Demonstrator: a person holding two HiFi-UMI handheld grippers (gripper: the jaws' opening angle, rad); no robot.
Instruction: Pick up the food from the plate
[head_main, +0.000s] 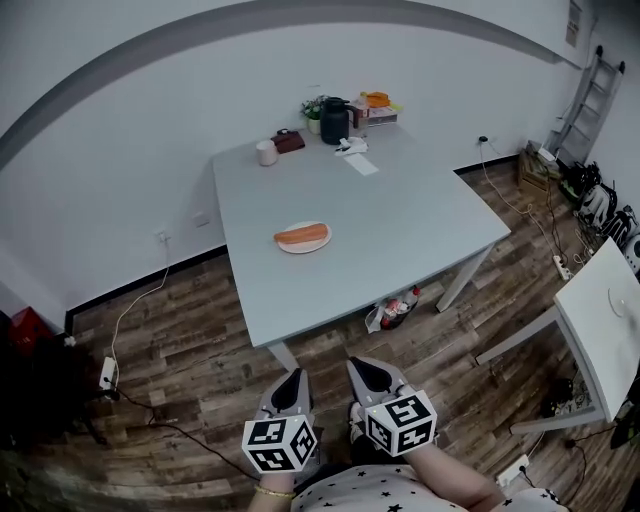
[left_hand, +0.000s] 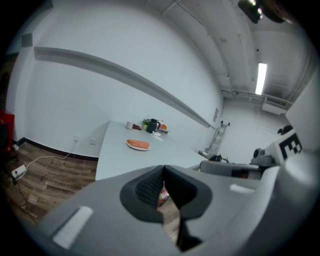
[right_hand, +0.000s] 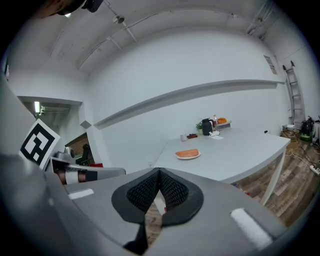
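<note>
An orange strip of food (head_main: 302, 235) lies on a small white plate (head_main: 318, 246) near the middle of the grey table (head_main: 400, 230). Both grippers are held low near the person's body, well short of the table's near edge. The left gripper (head_main: 296, 374) is shut with nothing between its jaws, and so is the right gripper (head_main: 357, 366). In the left gripper view the food (left_hand: 138, 144) shows far off beyond the closed left gripper (left_hand: 163, 170). In the right gripper view the food (right_hand: 188, 153) also lies far ahead of the closed right gripper (right_hand: 159, 173).
At the table's far end stand a black jug (head_main: 334, 121), a white cup (head_main: 266, 152), a small plant, papers (head_main: 360, 162) and orange items. Bags (head_main: 394, 309) lie under the table. A second white table (head_main: 605, 320) is at the right, a ladder (head_main: 590, 95) behind it. Cables cross the wooden floor.
</note>
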